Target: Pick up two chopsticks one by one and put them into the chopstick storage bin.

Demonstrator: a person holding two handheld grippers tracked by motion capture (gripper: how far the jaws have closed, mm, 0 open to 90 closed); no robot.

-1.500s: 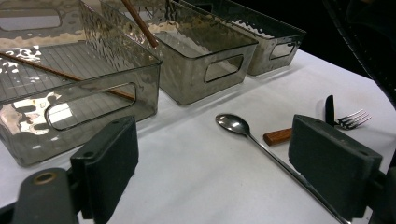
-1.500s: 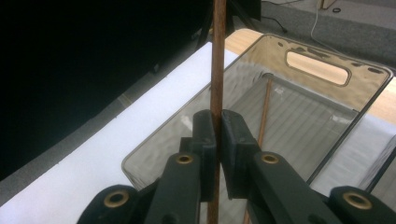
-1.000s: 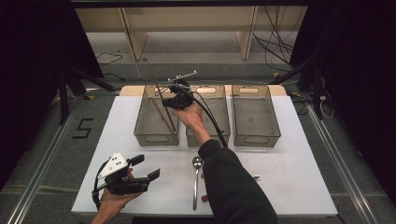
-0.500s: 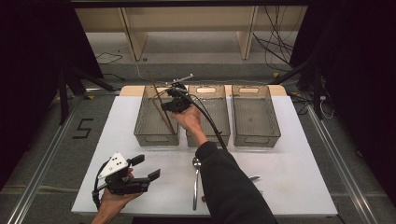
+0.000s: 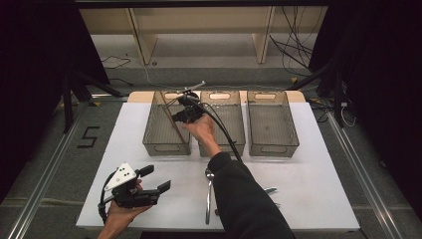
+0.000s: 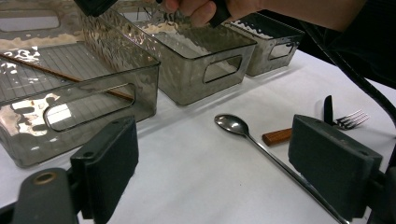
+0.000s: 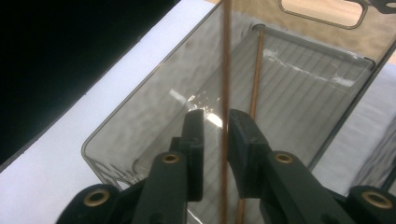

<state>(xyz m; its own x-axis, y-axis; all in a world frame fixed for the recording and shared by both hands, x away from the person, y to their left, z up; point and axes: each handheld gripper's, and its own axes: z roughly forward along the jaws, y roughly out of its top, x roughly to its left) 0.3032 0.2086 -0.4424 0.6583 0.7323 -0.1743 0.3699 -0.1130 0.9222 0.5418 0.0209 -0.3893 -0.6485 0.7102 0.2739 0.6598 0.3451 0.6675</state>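
The right claw (image 7: 215, 135), over the far-left bin (image 5: 149, 130), has just been opening: its jaws now stand slightly apart, with the chopstick (image 7: 226, 70) loose between them and leaning into that bin beside a second chopstick (image 7: 254, 79). The drop looks done. The left claw (image 5: 155, 180) waits open over the near surface (image 5: 298, 169), by the spoon (image 6: 233, 125).

"5" on floor (image 5: 88, 136), left of table (image 5: 164, 169)

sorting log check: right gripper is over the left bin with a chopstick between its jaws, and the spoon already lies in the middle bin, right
Not quite. The spoon lies on the white table, not in the middle bin, as the high view shows. The rest holds: right gripper, chopstick, left bin.
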